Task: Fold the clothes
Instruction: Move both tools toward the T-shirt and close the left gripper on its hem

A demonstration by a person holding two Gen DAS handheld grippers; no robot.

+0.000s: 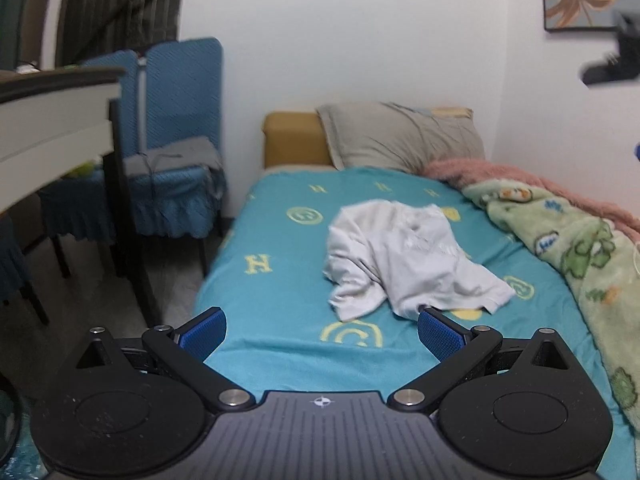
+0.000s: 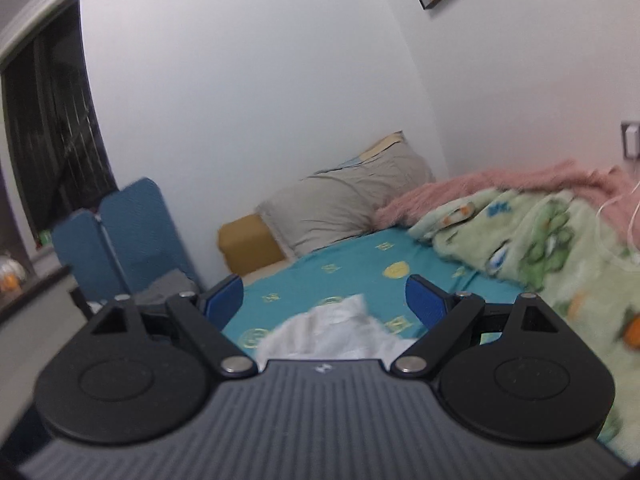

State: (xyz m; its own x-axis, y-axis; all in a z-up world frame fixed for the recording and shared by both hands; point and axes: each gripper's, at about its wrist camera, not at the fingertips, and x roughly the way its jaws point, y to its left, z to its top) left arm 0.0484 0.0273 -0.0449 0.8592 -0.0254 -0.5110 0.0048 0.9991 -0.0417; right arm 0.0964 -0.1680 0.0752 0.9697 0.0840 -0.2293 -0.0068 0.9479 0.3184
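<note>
A crumpled white garment [image 1: 404, 260] lies in a heap in the middle of the bed's teal sheet [image 1: 280, 280]. My left gripper [image 1: 322, 320] hangs open above the near end of the bed, short of the garment, with nothing between its blue pads [image 1: 202, 336]. In the right wrist view the same white garment [image 2: 340, 332] shows just below and ahead of my right gripper [image 2: 324, 294], partly hidden by the gripper body. That gripper is open too and holds nothing. The other gripper shows as a dark blurred shape [image 1: 612, 60] at the upper right of the left wrist view.
A grey pillow [image 1: 400, 136] and a yellow headboard block [image 1: 294, 140] stand at the bed's far end. A green patterned blanket [image 1: 560, 248] over a pink fleece [image 1: 520, 176] runs along the wall side. Blue covered chairs [image 1: 176, 128] and a white desk [image 1: 52, 120] stand left of the bed.
</note>
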